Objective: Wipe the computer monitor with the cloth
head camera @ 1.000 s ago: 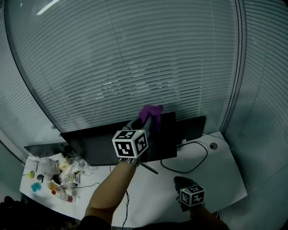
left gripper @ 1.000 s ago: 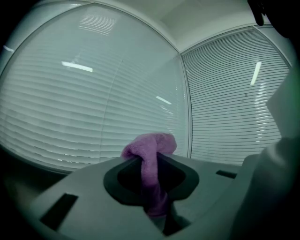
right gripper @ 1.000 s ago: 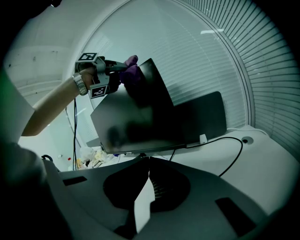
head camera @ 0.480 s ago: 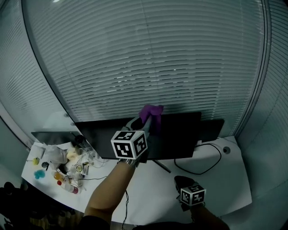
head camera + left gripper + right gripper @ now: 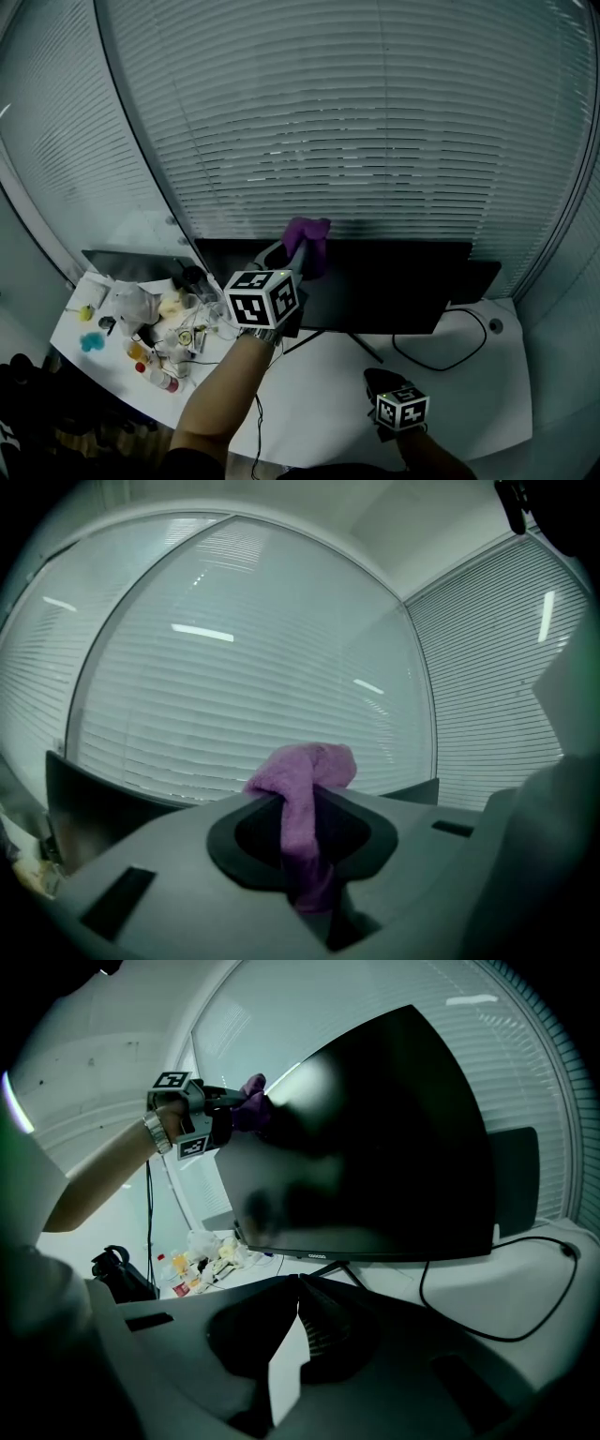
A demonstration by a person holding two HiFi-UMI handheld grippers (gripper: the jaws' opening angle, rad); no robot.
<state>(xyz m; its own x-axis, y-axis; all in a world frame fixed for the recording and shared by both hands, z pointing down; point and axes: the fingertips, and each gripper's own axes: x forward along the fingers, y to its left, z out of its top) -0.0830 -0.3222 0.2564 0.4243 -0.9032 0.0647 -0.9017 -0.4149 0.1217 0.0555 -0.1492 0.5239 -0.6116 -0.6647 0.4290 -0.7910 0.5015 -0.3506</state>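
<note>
Up top, the left gripper (image 5: 298, 253) is clamped on the purple cloth (image 5: 307, 239). The left gripper view shows the jaws pinched on its middle, with a bunched end poking out past the tips and the other end lost down in the gripper (image 5: 302, 841) body. The cloth (image 5: 305, 789) sits at the top edge of the black monitor (image 5: 384, 281), left of that edge's middle. The marker cube and forearm cover the screen's lower left corner in the head view. In the left gripper view only dark slivers of the monitor (image 5: 80, 808) show on either side.

The right gripper (image 5: 377, 379) is low by the desk's (image 5: 319, 394) near edge, with its jaws together at the tips and nothing between them (image 5: 298, 1281).

The monitor stand is mostly hidden under the screen, and two thin legs (image 5: 364, 346) show. A black cable (image 5: 450, 361) loops toward the desk's right end. A second dark screen (image 5: 122, 264) stands at the left end, cut off by clutter (image 5: 155, 337): small bottles and crumpled bags, too small to name. Slatted blinds (image 5: 356, 122) fill the background.
</note>
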